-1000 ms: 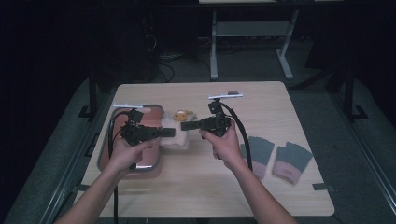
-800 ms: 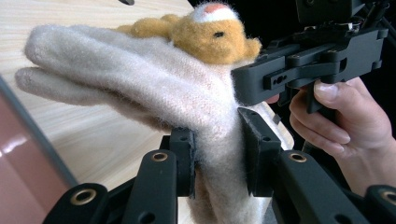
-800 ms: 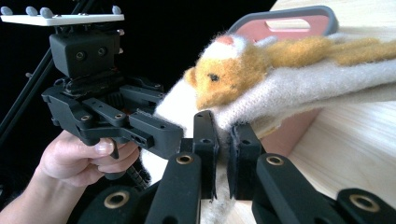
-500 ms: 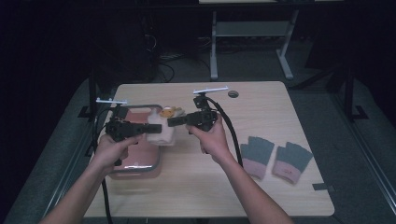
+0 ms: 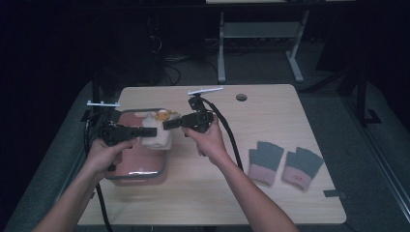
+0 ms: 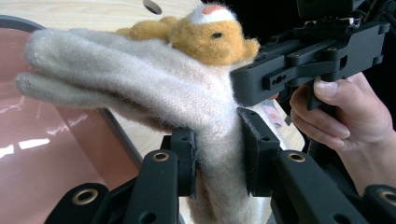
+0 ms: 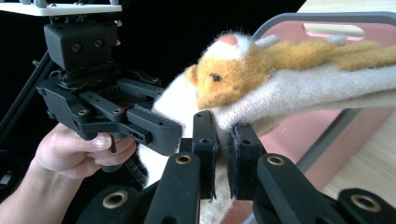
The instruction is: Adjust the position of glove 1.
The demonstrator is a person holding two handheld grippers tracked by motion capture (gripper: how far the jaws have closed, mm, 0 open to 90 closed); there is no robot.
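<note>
A cream woolly glove [image 5: 157, 136] with an orange plush animal [image 5: 164, 115] on it hangs between both grippers, above the pink tray [image 5: 140, 172]. My left gripper [image 5: 150, 131] comes in from the left and is shut on the glove's cuff [image 6: 219, 140]. My right gripper [image 5: 167, 124] comes in from the right and is shut on the same end [image 7: 224, 121], just under the animal's head [image 7: 219, 77]. The glove's fingers [image 6: 51, 60] stretch out level over the tray. In each gripper view the other gripper [image 6: 261, 84] [image 7: 154, 128] shows close by.
The grey-rimmed tray [image 7: 299, 18] lies at the table's left side. Two grey fingerless gloves [image 5: 265, 162] [image 5: 300, 167] with pink cuffs lie at the right. A cable hole [image 5: 241, 97] sits at the table's far edge. Dark floor and a metal frame lie beyond.
Both hands have moved left together with the glove held between them; it now hangs over the tray's near right part. Both grips stay closed.
</note>
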